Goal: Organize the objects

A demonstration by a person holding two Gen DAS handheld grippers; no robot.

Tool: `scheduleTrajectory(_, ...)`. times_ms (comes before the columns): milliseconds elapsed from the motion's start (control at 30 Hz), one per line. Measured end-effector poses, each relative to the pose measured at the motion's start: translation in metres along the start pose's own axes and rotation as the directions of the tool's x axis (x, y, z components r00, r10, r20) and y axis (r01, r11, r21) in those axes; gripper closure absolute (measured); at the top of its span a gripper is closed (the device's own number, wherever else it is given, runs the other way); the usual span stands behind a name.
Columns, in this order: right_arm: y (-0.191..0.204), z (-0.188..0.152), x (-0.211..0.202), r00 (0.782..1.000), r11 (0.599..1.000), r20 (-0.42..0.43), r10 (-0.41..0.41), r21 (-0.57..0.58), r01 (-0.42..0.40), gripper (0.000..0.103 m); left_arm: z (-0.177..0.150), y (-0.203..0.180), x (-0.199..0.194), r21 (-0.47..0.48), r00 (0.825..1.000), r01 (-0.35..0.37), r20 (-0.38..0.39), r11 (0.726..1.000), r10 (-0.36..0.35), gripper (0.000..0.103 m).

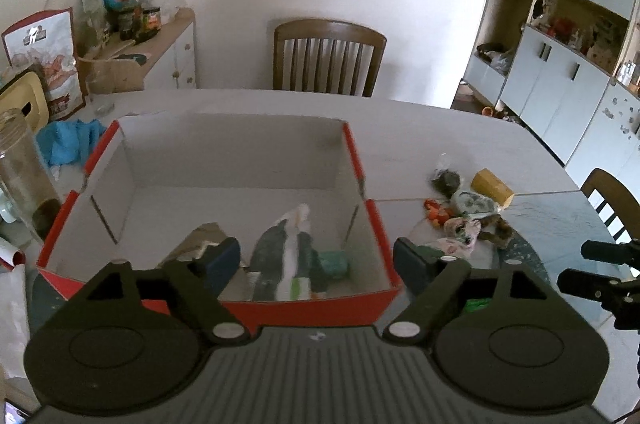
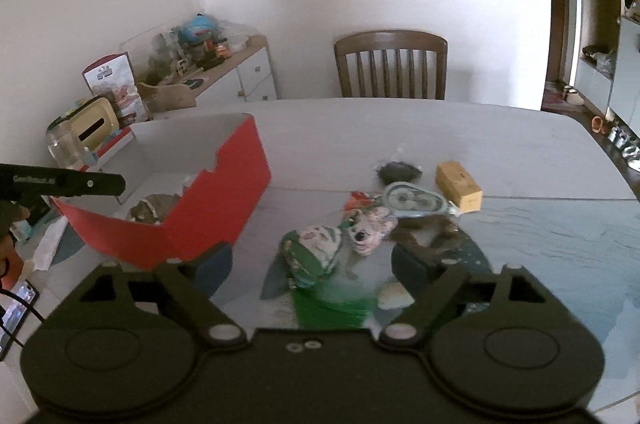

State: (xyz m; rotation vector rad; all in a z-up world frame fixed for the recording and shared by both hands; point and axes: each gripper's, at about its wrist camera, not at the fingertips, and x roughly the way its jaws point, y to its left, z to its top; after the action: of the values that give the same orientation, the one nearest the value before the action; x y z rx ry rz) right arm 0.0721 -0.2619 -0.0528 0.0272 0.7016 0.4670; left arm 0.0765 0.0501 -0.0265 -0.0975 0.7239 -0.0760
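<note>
Left wrist view: left tool (image 1: 318, 258) spread wide over the near edge of the red cardboard box with white inside (image 1: 236, 160), nothing between the pads. Box sits open on the pale grey desk (image 1: 440, 132). On the box floor: a dark packet with a white stripe (image 1: 286, 256), a teal-green lump (image 1: 334, 264) beside it, and a brownish item (image 1: 202, 238) partly hidden behind the left finger. To the right of the box on the desk, a loose pile: yellow rectangular block (image 1: 492, 186), dark fuzzy ball (image 1: 446, 180), small orange piece (image 1: 436, 212), patterned fabric bits (image 1: 472, 204). Right tool's black fingers (image 1: 592, 272) show at the right edge. Wooden slat-back chair (image 1: 328, 58) behind the desk.

Right wrist view: right tool (image 2: 312, 270) also wide open, gripping nothing; it hangs over the pile. Green-and-white patterned pouch (image 2: 314, 252) and a bright green item (image 2: 334, 308) lie between the fingers, pads clear of both. Yellow block (image 2: 458, 186) and round grey patterned pouch (image 2: 414, 202) farther back. Red box (image 2: 224, 184) to the left, well apart from the pile. Left tool's black finger (image 2: 80, 184) above the box's near corner.
</note>
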Motion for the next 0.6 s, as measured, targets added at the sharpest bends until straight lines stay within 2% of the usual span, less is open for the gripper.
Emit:
scheduleTrajectory(167, -0.017, -0.004, -0.005, 1.0, 1.0, -0.005, -0.005, 0.002, 0.005, 0.013, -0.002, -0.027, 0.0, 0.001, 0.999, 0.038, 0.015, 0.999, -0.038, 0.016)
scheduleTrajectory(267, -0.027, -0.007, -0.006, 1.0, 1.0, -0.012, -0.012, 0.002, 0.012, 0.013, -0.003, -0.045, 0.003, 0.011, 0.998, 0.05, 0.026, 0.999, -0.05, 0.0)
scheduleTrajectory(600, -0.061, -0.02, 0.007, 0.998, 0.999, -0.059, -0.032, -0.021, 0.03, 0.013, -0.008, -0.117, 0.035, 0.058, 0.999, 0.044, 0.023, 0.997, -0.045, 0.0)
